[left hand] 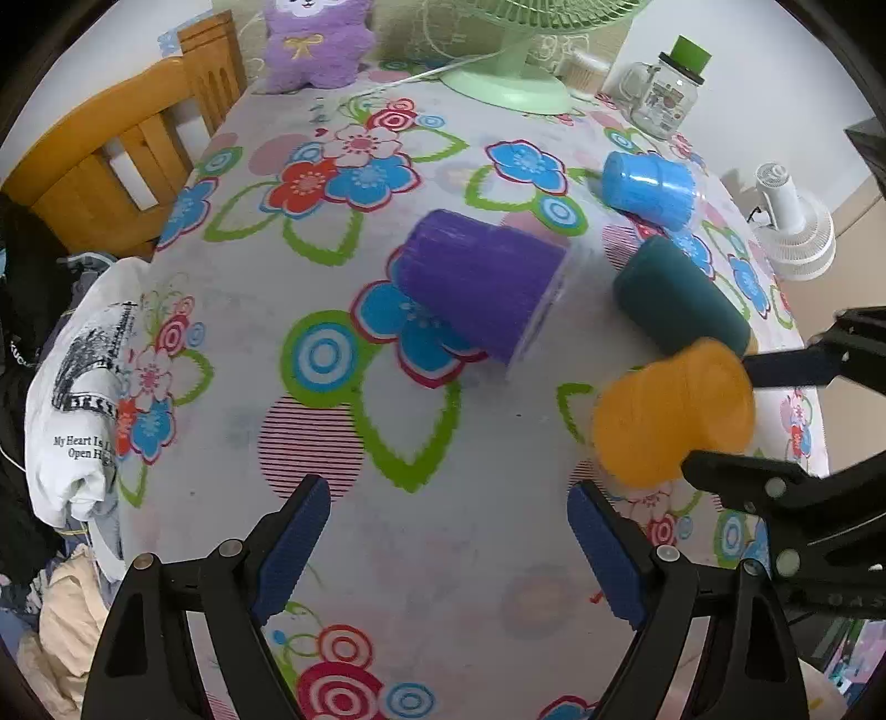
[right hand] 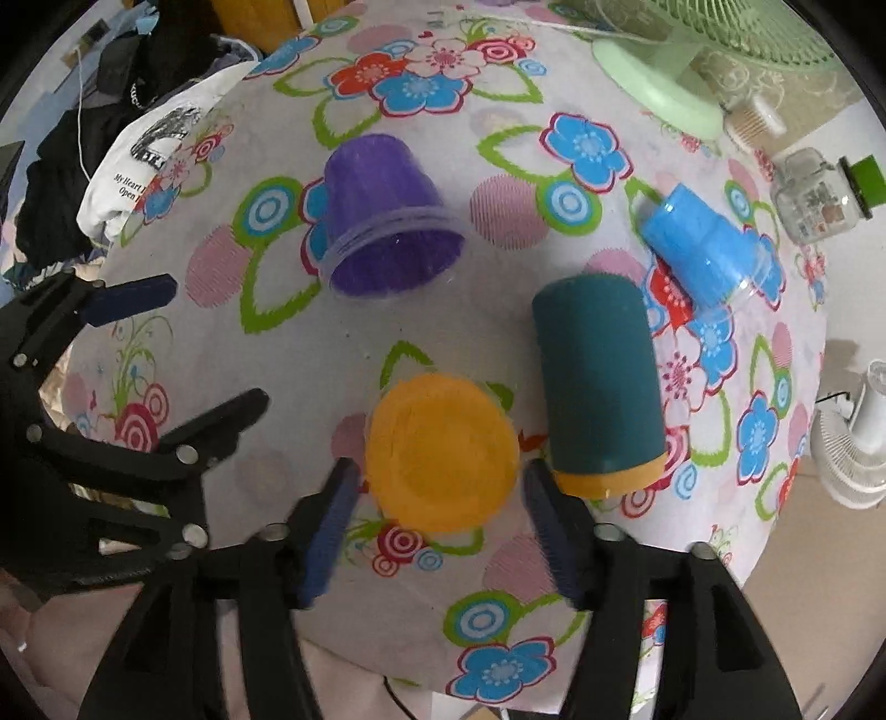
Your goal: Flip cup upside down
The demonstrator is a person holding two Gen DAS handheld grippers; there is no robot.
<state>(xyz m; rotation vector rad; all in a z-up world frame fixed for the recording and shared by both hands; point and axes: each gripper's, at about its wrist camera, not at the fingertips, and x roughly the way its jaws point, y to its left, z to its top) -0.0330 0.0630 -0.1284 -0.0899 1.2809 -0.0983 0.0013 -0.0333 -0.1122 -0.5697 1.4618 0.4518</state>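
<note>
An orange cup point(right hand: 441, 453) stands between the fingers of my right gripper point(right hand: 437, 487), flat end toward the camera; the pads sit at its sides and I cannot tell whether they press it. It also shows in the left wrist view point(left hand: 673, 412), with the right gripper point(left hand: 736, 421) around it. My left gripper point(left hand: 448, 509) is open and empty over the floral tablecloth point(left hand: 421, 581). A purple cup point(left hand: 482, 285) lies on its side, also seen in the right wrist view point(right hand: 387, 221). A dark teal cup point(right hand: 601, 387) and a blue cup point(right hand: 703, 249) lie on their sides.
A green fan base point(left hand: 506, 83), a glass jar with a green lid point(left hand: 667, 91) and a purple plush toy point(left hand: 315, 44) stand at the far edge. A wooden chair point(left hand: 111, 144) and a heap of clothes point(left hand: 83, 387) are at the left. A white fan point(left hand: 797, 232) stands right.
</note>
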